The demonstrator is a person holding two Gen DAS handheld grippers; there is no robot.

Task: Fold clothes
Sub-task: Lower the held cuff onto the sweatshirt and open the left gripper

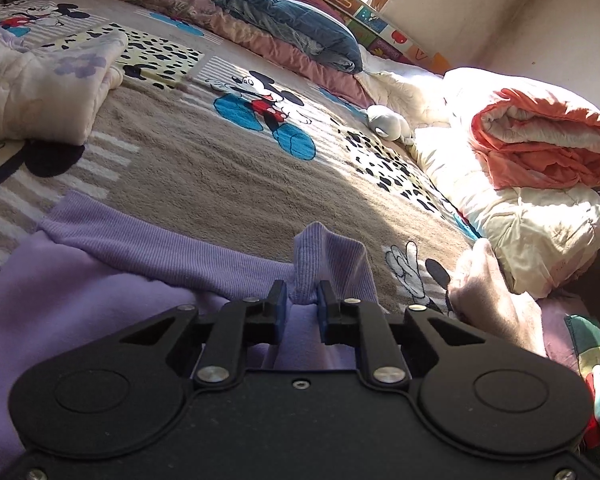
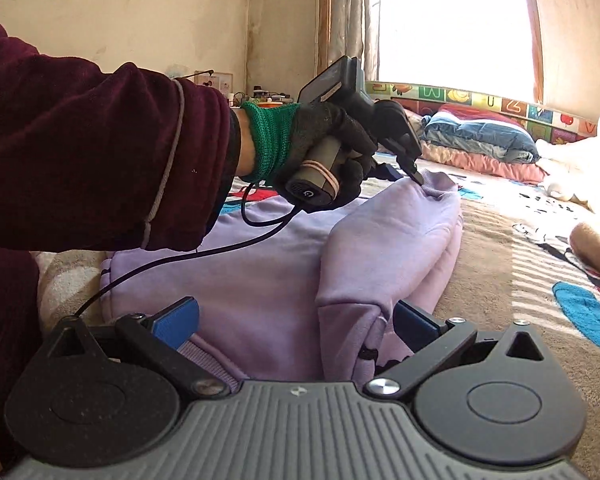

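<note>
A lilac sweatshirt [image 2: 260, 264] lies on a cartoon-print blanket [image 1: 220, 168] on the bed. My left gripper [image 1: 302, 298] is shut on a ribbed cuff [image 1: 328, 256] of the sweatshirt, which bunches up between the blue pads. In the right wrist view the left gripper [image 2: 418, 178] pinches that cuff at the far end of a folded-over sleeve [image 2: 388, 240]. My right gripper [image 2: 296, 322] stands open, its blue fingers [image 2: 176, 320] spread wide on either side of the near end of the sleeve fold. A gloved hand [image 2: 328, 144] holds the left gripper.
A folded white quilted garment [image 1: 40, 88] sits at the left. Pillows [image 1: 296, 24] and a rolled orange and cream duvet [image 1: 540, 148] line the far and right sides. A small grey plush toy [image 1: 384, 120] lies beside the duvet. The person's maroon sleeve [image 2: 80, 148] fills the left.
</note>
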